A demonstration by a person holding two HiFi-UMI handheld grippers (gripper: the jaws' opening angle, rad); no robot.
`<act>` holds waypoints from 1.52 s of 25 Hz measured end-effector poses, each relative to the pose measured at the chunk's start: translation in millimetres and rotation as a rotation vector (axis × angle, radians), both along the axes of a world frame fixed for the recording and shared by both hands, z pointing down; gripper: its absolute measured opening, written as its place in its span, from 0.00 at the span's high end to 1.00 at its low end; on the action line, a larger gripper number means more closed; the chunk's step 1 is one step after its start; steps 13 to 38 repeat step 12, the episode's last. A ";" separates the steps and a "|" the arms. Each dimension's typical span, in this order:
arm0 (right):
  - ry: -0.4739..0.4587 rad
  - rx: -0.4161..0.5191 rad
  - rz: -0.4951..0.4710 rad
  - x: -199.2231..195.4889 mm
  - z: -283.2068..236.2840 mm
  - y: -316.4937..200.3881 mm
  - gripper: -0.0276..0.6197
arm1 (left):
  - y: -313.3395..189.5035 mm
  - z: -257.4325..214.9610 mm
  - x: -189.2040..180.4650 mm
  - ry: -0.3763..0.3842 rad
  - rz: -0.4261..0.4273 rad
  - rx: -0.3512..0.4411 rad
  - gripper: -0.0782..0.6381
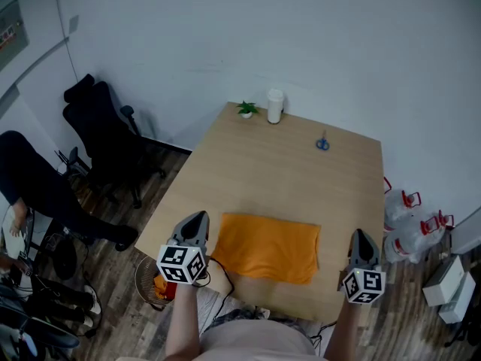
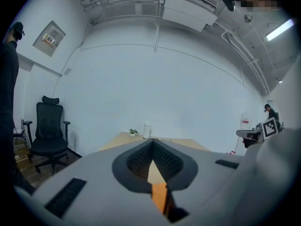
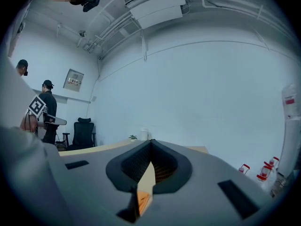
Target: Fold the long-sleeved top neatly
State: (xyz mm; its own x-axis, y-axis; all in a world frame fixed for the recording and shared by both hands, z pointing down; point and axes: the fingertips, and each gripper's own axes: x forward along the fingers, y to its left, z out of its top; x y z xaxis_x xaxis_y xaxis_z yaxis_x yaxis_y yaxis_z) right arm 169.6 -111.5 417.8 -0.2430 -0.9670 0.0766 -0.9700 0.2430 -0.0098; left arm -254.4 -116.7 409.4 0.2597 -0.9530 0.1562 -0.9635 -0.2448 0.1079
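Observation:
An orange top (image 1: 267, 247) lies folded into a flat rectangle near the front edge of the wooden table (image 1: 285, 171). My left gripper (image 1: 197, 218) hovers just left of the top, shut, with nothing between its jaws. My right gripper (image 1: 361, 236) hovers to the right of the top, also shut and empty. Both point away from me over the table. In the left gripper view a sliver of the orange top (image 2: 160, 197) shows through the slit between the closed jaws. A smaller sliver of the top (image 3: 142, 199) shows the same way in the right gripper view.
At the table's far edge stand a small potted plant (image 1: 246, 109) and a white cup (image 1: 275, 105). Blue scissors (image 1: 322, 143) lie at the far right. A black office chair (image 1: 101, 130) is left of the table, a wire basket (image 1: 150, 280) by its front left corner, bags (image 1: 409, 224) on the right.

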 end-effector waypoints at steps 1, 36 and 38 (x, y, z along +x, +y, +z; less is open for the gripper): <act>0.000 -0.002 0.000 -0.1 0.7 0.1 0.95 | -0.1 -0.1 0.5 0.001 0.001 0.000 0.89; -0.006 -0.020 0.010 4.3 4.1 -2.6 0.95 | -2.8 -1.4 3.6 0.004 0.004 -0.010 0.89; -0.006 -0.020 0.010 4.3 4.1 -2.6 0.95 | -2.8 -1.4 3.6 0.004 0.004 -0.010 0.89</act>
